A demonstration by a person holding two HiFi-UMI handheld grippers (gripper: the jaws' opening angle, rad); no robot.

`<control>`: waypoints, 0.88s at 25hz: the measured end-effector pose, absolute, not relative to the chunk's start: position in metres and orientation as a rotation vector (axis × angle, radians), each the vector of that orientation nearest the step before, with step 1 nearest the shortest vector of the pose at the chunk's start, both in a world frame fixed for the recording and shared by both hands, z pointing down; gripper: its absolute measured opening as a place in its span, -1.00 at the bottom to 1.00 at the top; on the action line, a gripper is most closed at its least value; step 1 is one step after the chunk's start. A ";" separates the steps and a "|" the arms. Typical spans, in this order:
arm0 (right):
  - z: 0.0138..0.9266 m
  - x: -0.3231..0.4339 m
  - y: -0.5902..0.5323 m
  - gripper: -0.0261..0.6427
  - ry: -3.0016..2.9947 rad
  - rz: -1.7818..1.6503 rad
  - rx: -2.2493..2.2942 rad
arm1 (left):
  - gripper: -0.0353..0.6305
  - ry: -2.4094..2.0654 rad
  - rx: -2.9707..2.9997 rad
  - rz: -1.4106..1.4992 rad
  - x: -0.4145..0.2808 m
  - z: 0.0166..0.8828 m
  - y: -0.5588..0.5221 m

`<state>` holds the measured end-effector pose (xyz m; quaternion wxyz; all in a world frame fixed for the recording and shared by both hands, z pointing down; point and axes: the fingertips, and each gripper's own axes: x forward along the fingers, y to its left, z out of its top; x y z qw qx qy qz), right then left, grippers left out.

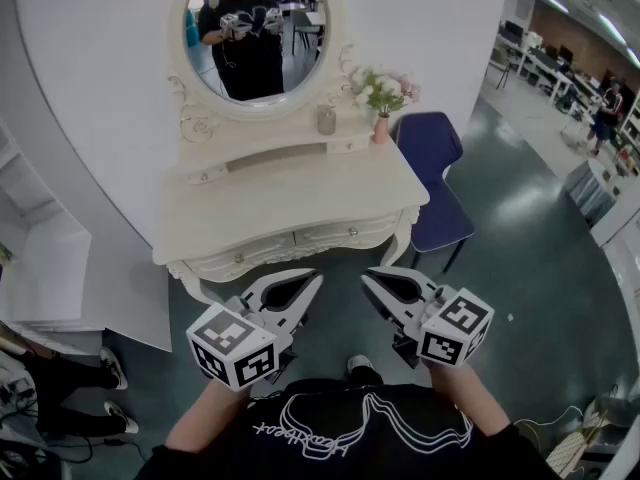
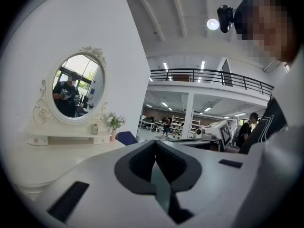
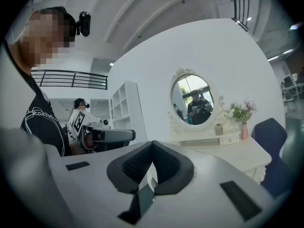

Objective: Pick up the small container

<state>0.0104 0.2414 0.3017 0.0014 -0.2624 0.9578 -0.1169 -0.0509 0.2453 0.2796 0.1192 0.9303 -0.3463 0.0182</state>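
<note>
The small container is a grey jar on the raised back shelf of a white dressing table, just right of the oval mirror. It also shows as a tiny jar in the left gripper view and as a small jar in the right gripper view. My left gripper and right gripper are held side by side close to the body, well short of the table's front edge. Both are shut with nothing between the jaws, seen from behind as left gripper and right gripper.
A pink vase of flowers stands just right of the container. A blue chair sits at the table's right side. White shelving is on the left, and another person's legs show at the lower left.
</note>
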 end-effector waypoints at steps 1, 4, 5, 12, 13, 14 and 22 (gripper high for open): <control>0.302 0.011 0.241 -0.90 3.006 -0.368 -0.825 | -0.88 -1.015 2.714 0.047 -0.052 0.280 0.245; 0.304 0.010 0.238 -0.90 3.006 -0.376 -0.828 | -0.88 -1.010 2.702 0.029 -0.055 0.280 0.243; 0.305 0.009 0.237 -0.90 3.007 -0.378 -0.828 | -0.88 -1.008 2.701 0.027 -0.056 0.280 0.242; 0.304 -0.006 0.231 -0.90 3.025 -0.376 -0.803 | -0.88 -1.026 2.691 0.024 -0.069 0.279 0.238; 0.303 -0.008 0.231 -0.90 3.026 -0.372 -0.800 | -0.88 -1.029 2.690 0.022 -0.071 0.279 0.238; 0.302 -0.010 0.230 -0.90 3.027 -0.370 -0.797 | -0.88 -1.032 2.689 0.021 -0.073 0.278 0.238; 0.303 -0.021 0.226 -0.90 3.005 -0.414 -0.776 | -0.88 -1.054 2.678 0.025 -0.086 0.282 0.236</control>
